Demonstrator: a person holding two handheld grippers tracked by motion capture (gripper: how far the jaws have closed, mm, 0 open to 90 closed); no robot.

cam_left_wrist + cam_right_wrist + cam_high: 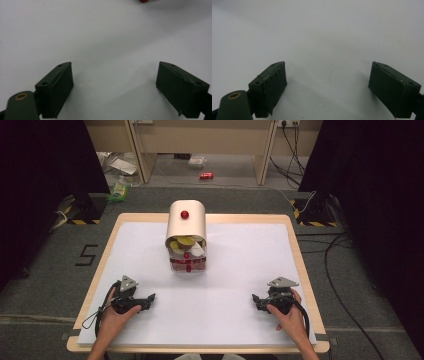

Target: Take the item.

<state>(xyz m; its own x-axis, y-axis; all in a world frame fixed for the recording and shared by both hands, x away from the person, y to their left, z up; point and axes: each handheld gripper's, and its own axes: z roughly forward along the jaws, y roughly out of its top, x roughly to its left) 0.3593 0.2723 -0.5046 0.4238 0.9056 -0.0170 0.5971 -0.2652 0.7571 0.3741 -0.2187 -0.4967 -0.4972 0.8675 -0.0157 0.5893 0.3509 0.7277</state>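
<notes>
The box (187,237), a cream roll-top with a red knob, stands mid-table at the far side with yellow and red pieces showing at its open front, and since both the left gripper (145,301) and right gripper (256,300) rest near the person with jaws spread and empty, any approach should likely come in level from the front.
</notes>
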